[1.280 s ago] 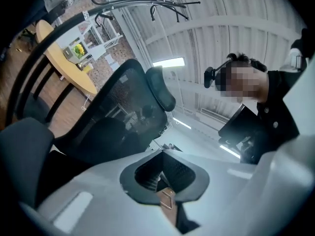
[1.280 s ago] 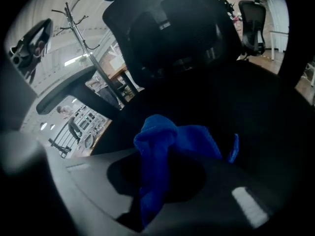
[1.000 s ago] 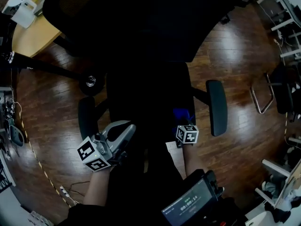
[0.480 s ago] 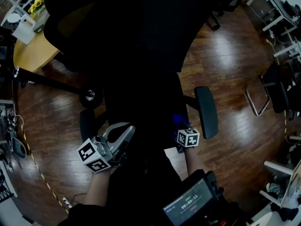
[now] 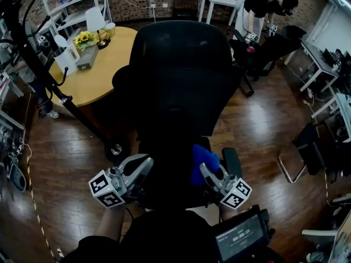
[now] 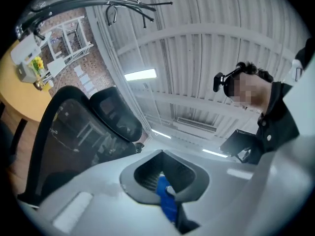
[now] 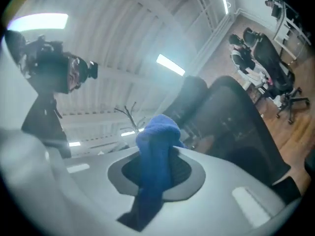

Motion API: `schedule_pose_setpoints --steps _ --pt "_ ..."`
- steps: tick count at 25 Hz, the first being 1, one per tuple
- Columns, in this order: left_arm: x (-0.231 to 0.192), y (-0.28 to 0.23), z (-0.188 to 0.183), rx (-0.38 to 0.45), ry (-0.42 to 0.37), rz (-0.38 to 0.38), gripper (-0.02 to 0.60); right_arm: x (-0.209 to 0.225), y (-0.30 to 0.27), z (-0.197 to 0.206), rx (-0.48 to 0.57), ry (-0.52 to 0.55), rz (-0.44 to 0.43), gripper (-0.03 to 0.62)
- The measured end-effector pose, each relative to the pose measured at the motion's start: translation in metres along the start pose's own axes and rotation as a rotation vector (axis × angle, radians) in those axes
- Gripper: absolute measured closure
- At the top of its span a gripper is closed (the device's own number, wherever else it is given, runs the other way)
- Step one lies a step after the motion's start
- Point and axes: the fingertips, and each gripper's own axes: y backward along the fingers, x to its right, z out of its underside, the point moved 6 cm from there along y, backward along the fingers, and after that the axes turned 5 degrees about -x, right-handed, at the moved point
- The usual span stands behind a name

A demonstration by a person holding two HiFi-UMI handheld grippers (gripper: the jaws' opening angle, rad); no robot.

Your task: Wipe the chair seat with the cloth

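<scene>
Clamping the blue cloth point(image 5: 202, 159) between its closed jaws, the right gripper point(image 5: 207, 173) sits over the right front part of the black chair seat point(image 5: 170, 166), just inside the right armrest point(image 5: 231, 162). In the right gripper view the cloth rises from the jaw hollow as a bunched knob, with a loose tail hanging down over the grey body. Whether the cloth touches the seat cannot be made out, since the seat is very dark. The left gripper point(image 5: 141, 164) is at the seat's left front, its jaws drawn together. In its own view a small blue sliver shows in the hollow between them, and what it is cannot be told. Both gripper views point upward, toward ceiling panels and strip lights. The chair's mesh backrest point(image 5: 184, 75) stands upright beyond the seat. Behind it to the left is a round wooden table point(image 5: 104, 64) carrying yellow flowers point(image 5: 84, 37). A person point(image 5: 263, 4) bends over at the far right, and dark wooden floor point(image 5: 71, 158) surrounds the chair.
</scene>
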Motion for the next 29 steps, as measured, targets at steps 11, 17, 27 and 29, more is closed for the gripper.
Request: schedule_pose_setpoints --steps 11,17,27,29 --pt "0.036 0.008 -0.027 0.081 -0.055 0.073 0.58 -0.048 -0.001 -0.054 0.106 0.124 -0.062 0.537" --pt "0.043 0.003 -0.037 0.097 -0.083 0.093 0.58 -0.052 -0.008 -0.058 0.09 0.151 -0.086 0.537" --pt "0.046 0.009 -0.035 0.139 -0.094 0.066 0.58 -0.052 -0.006 -0.055 0.084 0.146 -0.109 0.537" --pt "0.044 0.009 -0.037 0.147 -0.094 0.06 0.58 -0.05 -0.009 -0.056 0.082 0.146 -0.112 0.537"
